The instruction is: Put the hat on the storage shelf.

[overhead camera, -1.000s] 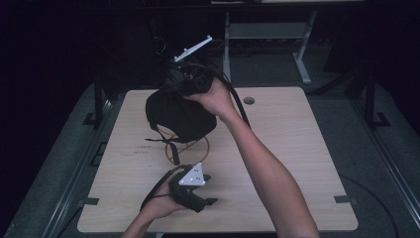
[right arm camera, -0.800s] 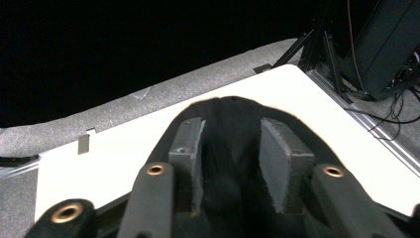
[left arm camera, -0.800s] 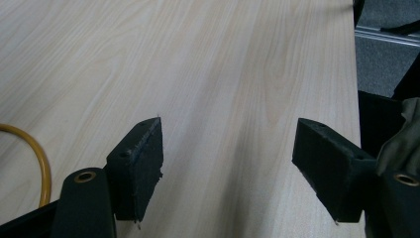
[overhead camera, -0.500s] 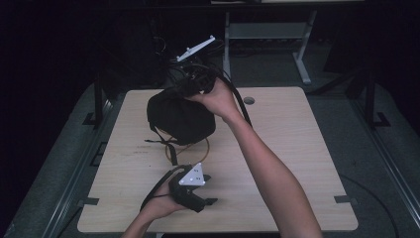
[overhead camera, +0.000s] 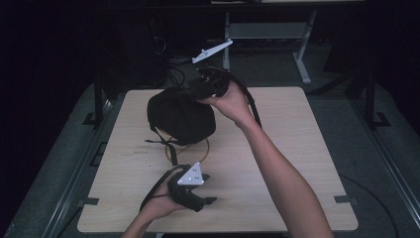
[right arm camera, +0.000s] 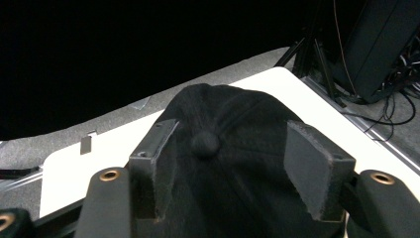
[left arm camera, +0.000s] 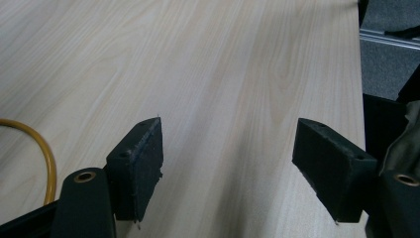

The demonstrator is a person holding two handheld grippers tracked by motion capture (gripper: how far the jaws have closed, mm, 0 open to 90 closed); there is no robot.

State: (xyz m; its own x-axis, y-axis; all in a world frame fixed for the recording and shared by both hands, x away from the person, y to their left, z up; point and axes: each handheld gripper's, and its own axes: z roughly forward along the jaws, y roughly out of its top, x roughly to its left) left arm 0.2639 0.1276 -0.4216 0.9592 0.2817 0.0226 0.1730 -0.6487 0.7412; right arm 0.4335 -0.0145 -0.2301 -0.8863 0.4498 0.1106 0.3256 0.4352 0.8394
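Down at the near edge of the wooden table (overhead camera: 277, 163), the left gripper (overhead camera: 194, 191) sits low in the person's hand with its jaws spread wide over bare wood, an orange cable (left arm camera: 44, 153) curling just beside it. Further up, the right gripper (overhead camera: 210, 82) is over the black cap (overhead camera: 181, 116) at the table's far left-centre, its jaws parted either side of the crown button (right arm camera: 204, 143), not pinching it.

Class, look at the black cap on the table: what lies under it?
Under the black cap you can see the wooden table and a yellow cable emerging; whatever else it covers is hidden.
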